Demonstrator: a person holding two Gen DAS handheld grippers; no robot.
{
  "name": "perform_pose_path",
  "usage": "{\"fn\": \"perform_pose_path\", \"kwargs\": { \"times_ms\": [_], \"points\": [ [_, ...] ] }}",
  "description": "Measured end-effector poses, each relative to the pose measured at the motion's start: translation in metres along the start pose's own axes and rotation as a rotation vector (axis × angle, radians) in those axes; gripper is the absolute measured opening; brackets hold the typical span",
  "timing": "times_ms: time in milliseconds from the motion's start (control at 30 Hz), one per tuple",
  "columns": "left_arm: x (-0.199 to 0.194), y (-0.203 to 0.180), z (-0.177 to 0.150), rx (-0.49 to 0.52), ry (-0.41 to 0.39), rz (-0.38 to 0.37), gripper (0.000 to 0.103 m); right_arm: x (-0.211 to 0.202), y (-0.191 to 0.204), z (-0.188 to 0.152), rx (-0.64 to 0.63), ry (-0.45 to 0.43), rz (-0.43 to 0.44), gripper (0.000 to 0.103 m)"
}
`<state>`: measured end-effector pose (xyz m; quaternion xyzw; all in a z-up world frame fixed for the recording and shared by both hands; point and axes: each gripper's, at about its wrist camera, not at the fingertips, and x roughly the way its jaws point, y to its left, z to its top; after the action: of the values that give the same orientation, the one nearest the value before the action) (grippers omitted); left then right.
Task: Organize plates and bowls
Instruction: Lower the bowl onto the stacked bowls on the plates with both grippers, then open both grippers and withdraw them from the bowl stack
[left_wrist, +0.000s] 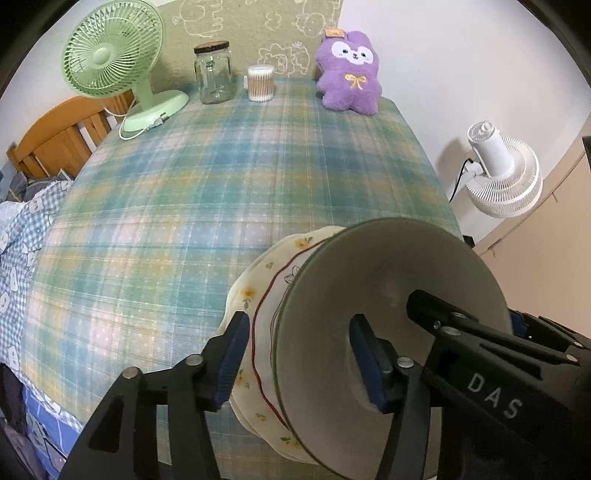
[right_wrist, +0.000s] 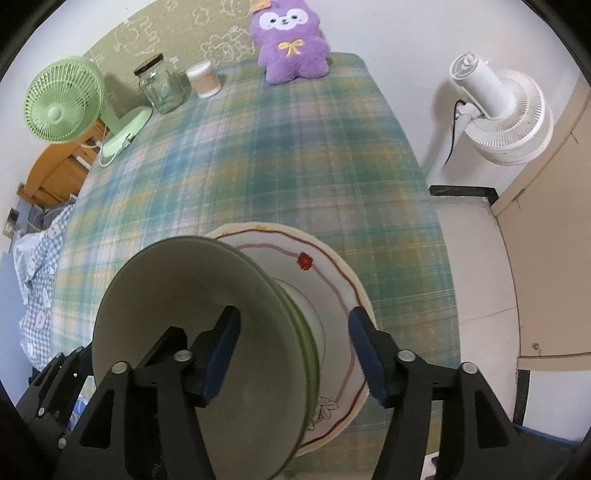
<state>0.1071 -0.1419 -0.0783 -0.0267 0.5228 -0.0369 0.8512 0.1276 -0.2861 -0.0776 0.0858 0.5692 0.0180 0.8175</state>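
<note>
A grey-green bowl (left_wrist: 388, 280) with a pale inside sits on a cream plate (left_wrist: 251, 284) with a red wavy line and small flowers, near the table's front edge. My left gripper (left_wrist: 299, 362) is open, its fingers straddling the bowl's near rim and the plate's edge. In the right wrist view the same bowl (right_wrist: 177, 295) sits on the plate (right_wrist: 332, 273). My right gripper (right_wrist: 291, 354) is open, its fingers either side of the bowl's rim. The other gripper's black body (left_wrist: 491, 354) shows beyond the bowl.
A plaid cloth covers the table (left_wrist: 221, 177). At the back stand a green fan (left_wrist: 110, 62), a glass jar (left_wrist: 214, 74), a cotton swab tub (left_wrist: 260, 83) and a purple plush (left_wrist: 349, 72). A white fan (left_wrist: 498, 170) stands off to the right. A bed lies left.
</note>
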Motion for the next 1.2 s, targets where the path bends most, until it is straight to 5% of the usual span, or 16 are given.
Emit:
{"fn": "perform_pose_path", "kwargs": {
  "times_ms": [600, 933, 1200],
  "points": [
    [-0.057, 0.026, 0.009, 0.049, -0.195, -0.008, 0.083, -0.065, 0.031, -0.005, -0.005, -0.208, -0.055, 0.071],
    [-0.095, 0.089, 0.012, 0.115, -0.283, -0.032, 0.085, -0.092, 0.091, -0.02, 0.071, -0.304, -0.084, 0.071],
    [-0.113, 0.154, 0.009, 0.146, -0.382, -0.012, 0.089, -0.103, 0.147, -0.045, 0.097, -0.437, -0.106, 0.082]
  ]
}}
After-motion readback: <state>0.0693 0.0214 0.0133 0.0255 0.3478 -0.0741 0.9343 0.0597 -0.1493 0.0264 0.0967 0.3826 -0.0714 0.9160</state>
